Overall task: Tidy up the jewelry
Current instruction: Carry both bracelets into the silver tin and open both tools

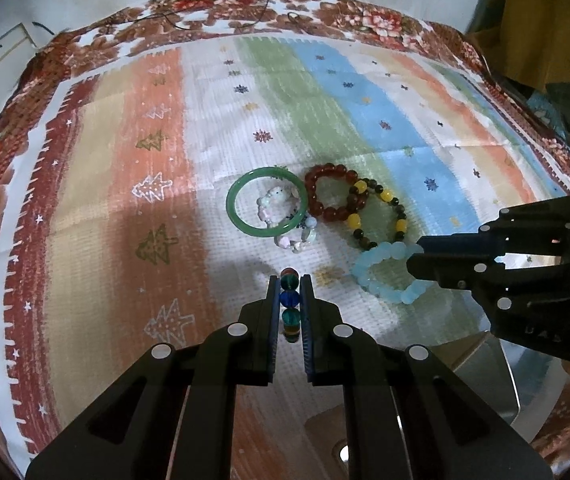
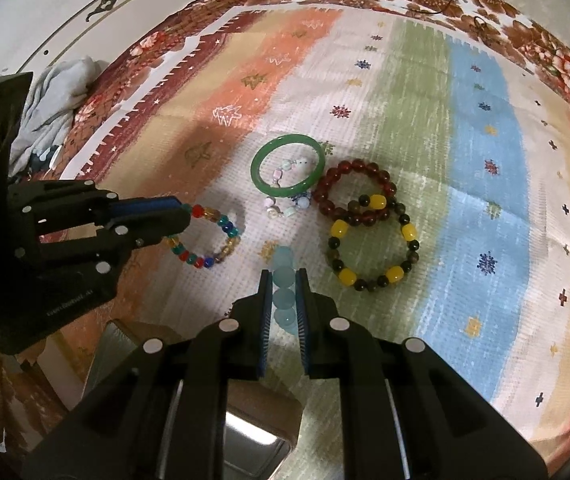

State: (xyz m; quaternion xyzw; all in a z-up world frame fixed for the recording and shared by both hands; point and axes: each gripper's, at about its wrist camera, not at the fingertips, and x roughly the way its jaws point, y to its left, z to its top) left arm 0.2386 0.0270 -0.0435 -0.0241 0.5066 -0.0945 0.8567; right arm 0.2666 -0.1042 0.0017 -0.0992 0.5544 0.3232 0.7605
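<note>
My left gripper (image 1: 289,284) is shut on a multicoloured bead bracelet (image 1: 289,299); it also shows in the right wrist view (image 2: 209,240), hanging from the left gripper (image 2: 183,216). My right gripper (image 2: 284,280) is shut on a pale blue bead bracelet (image 2: 284,280), seen in the left wrist view (image 1: 389,276) with the right gripper (image 1: 415,258) on its edge. On the cloth lie a green bangle (image 1: 267,208), a pastel charm bracelet (image 1: 285,220), a dark red bead bracelet (image 1: 335,196) and a yellow-and-dark bead bracelet (image 1: 379,216).
A striped cloth (image 1: 145,160) with a floral border covers the table. A box with a shiny lid (image 1: 485,380) sits under the grippers near the front edge. A grey rag (image 2: 57,92) lies off the cloth at the left. Black cables (image 1: 221,8) run along the far edge.
</note>
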